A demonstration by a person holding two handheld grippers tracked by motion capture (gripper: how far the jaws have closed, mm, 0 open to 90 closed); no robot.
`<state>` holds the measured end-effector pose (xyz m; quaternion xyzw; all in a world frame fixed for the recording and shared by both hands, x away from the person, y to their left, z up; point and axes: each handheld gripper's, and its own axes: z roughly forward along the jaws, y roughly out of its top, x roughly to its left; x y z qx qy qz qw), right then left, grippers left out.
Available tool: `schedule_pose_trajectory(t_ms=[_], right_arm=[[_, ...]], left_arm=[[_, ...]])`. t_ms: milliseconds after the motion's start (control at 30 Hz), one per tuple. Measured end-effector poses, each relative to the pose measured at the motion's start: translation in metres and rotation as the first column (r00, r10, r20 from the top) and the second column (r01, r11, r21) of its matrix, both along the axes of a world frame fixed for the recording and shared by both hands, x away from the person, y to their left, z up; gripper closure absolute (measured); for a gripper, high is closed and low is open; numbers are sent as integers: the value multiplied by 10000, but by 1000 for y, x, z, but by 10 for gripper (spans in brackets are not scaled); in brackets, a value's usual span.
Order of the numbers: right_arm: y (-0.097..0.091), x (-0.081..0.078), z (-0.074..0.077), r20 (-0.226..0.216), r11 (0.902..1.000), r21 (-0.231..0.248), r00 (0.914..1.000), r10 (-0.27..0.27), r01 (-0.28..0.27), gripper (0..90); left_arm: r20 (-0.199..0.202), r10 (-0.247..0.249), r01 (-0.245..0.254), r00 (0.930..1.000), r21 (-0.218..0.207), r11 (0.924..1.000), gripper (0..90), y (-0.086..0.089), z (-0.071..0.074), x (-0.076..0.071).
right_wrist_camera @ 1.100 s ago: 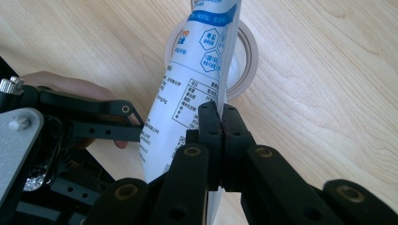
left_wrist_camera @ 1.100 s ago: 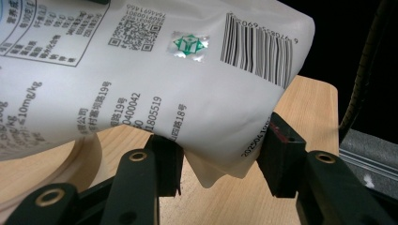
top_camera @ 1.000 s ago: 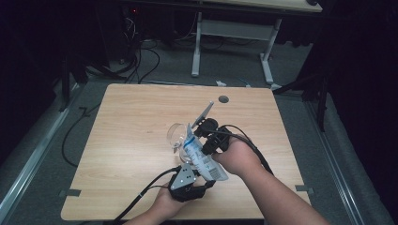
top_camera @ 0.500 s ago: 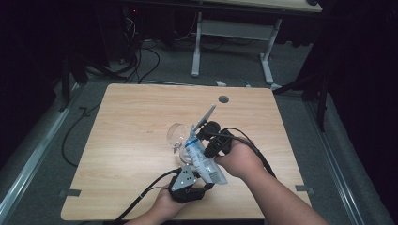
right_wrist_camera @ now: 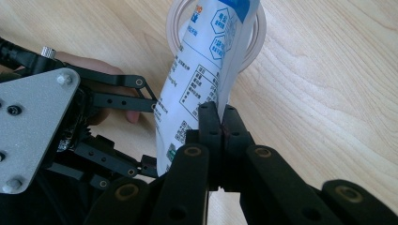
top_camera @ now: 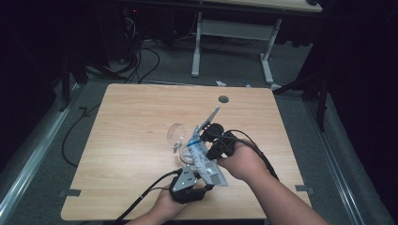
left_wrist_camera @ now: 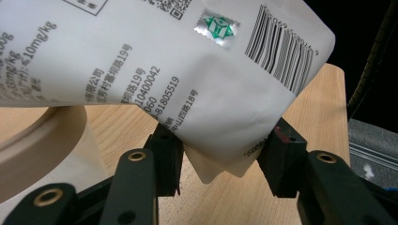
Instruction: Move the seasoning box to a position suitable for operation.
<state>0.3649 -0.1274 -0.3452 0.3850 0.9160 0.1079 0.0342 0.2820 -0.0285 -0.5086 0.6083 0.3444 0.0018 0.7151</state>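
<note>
Between the earlier frames and now, almost nothing shifts: both hands and the pouch (top_camera: 202, 157) hold the same pose over the near half of the worktop (top_camera: 131, 122), with at most a slight settling of the pouch toward the glass.

Pouch position: it is held clear of the worktop, long axis slanting from the person's side up and away, its far end tipped over the mouth of the clear glass (top_camera: 177, 136), which lies just beyond and to the left of it.

Left hand-held gripper (left_wrist_camera: 220, 154): clamped on the near bottom corner of the pouch, one jaw at each side of the bulging film. It sits nearest the person and carries the low end.

Right hand-held gripper (right_wrist_camera: 219, 117): clenched tight, with the thin side edge of the pouch pinched between its jaws, farther up the pouch than the left one. The glass rim shows directly beyond the pouch in the right gripper view.

Governing relation: the glass lies along the pouch's long axis, past its far end. The right hand-held gripper is the nearer one to the glass, so any further tilt or tear at the spout end probably falls to it, while the left steadies the base
</note>
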Motion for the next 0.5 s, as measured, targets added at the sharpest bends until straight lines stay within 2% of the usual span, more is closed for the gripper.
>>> schedule_pose_trajectory(t_ms=[133,167,233,333,500], right_arm=[[0,0,-1,-120,9999,56,9998,-145,146,900],[-1,1,-2,-76,10000,79,10000,-27,27,900],[0,1,-2,-157,9995,270,9998,-145,150,900],[-1,2,-1,0,9995,312,10000,60,-60,900],[1,0,0,-28,9995,302,10000,29,-28,900]], left_arm=[[-56,-60,60,10000,79,10000,531,0,-1,0],[-137,-87,88,9999,47,10000,515,0,-1,1],[-160,-83,83,9998,-33,10000,476,0,-1,1],[-225,-106,105,9997,-43,9999,430,1,-1,1],[-177,-102,101,9998,-5,9999,411,1,-2,0]])
